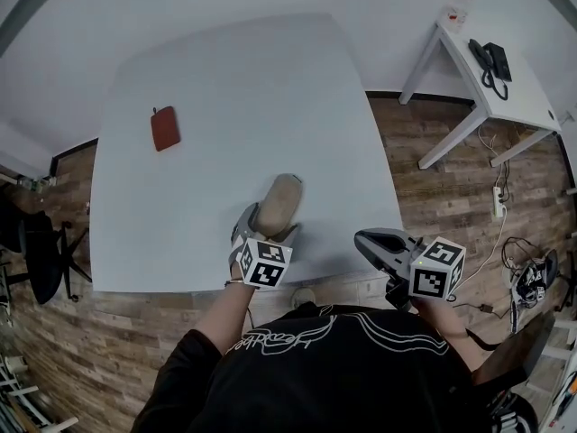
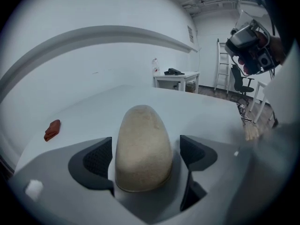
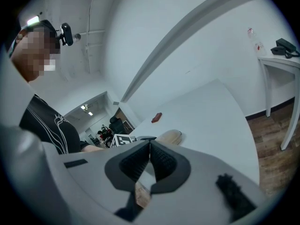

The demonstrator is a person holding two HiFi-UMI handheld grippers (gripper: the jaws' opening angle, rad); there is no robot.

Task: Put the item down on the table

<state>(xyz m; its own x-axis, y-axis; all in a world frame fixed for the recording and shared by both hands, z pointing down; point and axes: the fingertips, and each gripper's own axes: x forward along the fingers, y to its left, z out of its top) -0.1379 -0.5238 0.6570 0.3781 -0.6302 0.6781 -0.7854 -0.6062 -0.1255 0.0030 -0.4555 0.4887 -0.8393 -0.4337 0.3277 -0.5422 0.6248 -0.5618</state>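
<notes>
A beige, rounded felt item (image 1: pixel 278 201) lies on the white table (image 1: pixel 243 88) near its front edge. My left gripper (image 1: pixel 269 226) straddles it, one jaw on each side. In the left gripper view the item (image 2: pixel 143 144) fills the space between the dark pads (image 2: pixel 98 158), with a gap showing on the right side, so the left gripper (image 2: pixel 147 154) is open around it. My right gripper (image 1: pixel 365 240) hovers off the table's front right corner. Its jaws are shut together with nothing between them (image 3: pixel 150 161). The item (image 3: pixel 169 136) shows beyond them.
A small red pouch (image 1: pixel 165 128) lies at the table's far left. A white side desk (image 1: pixel 491 79) with a black phone (image 1: pixel 493 61) stands at the back right. A dark chair (image 1: pixel 36 251) is on the left, and cables lie on the wood floor at the right.
</notes>
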